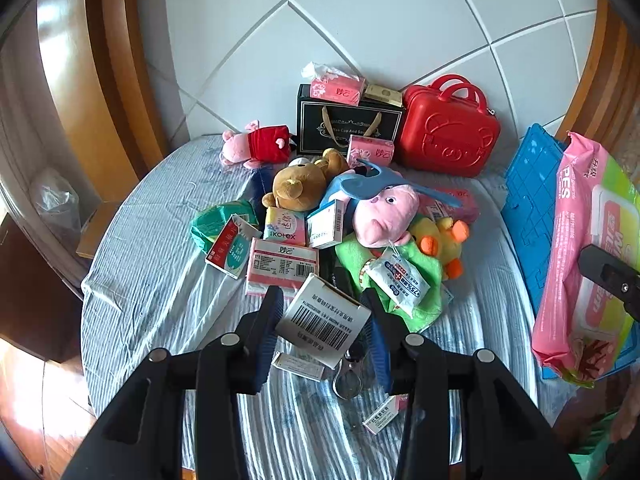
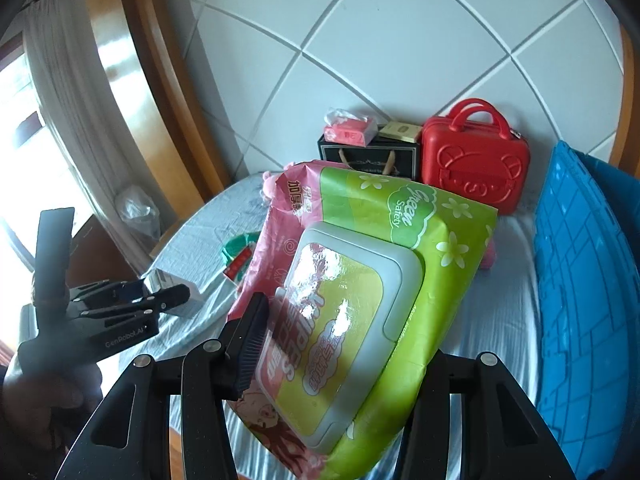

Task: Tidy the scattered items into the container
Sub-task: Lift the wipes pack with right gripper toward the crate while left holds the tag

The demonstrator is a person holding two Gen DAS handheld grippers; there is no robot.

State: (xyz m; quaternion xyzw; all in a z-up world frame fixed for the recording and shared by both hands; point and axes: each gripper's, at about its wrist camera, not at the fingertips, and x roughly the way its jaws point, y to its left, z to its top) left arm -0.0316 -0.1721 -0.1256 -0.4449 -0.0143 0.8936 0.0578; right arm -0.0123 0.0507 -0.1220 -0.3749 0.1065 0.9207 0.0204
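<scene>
- Your left gripper (image 1: 325,330) has its jaws clenched on a white barcoded box (image 1: 326,326), held clear above the striped bed sheet (image 1: 160,280); the blue pads (image 1: 267,320) press its 2 sides.
- Your right gripper (image 2: 340,344) is grasping a wet-wipes pack (image 2: 360,300), pink and green with a grey flip lid; 1 ribbed pad (image 2: 252,340) lies on its left face, the other is hidden behind the pack.
- The blue crate (image 1: 528,216) stands at the sheet's right edge; the wipes pack hangs just beside it, partly in front of its wall.
- Left of the crate lies the scattered pile: pink pig plush (image 1: 380,216), brown bear (image 1: 304,184), yellow duck (image 1: 444,240), tissue packs, small boxes.
- Behind the pile, left of the crate, a red case (image 1: 448,132) stands beside a black gift bag (image 1: 348,128) against the tiled wall.
</scene>
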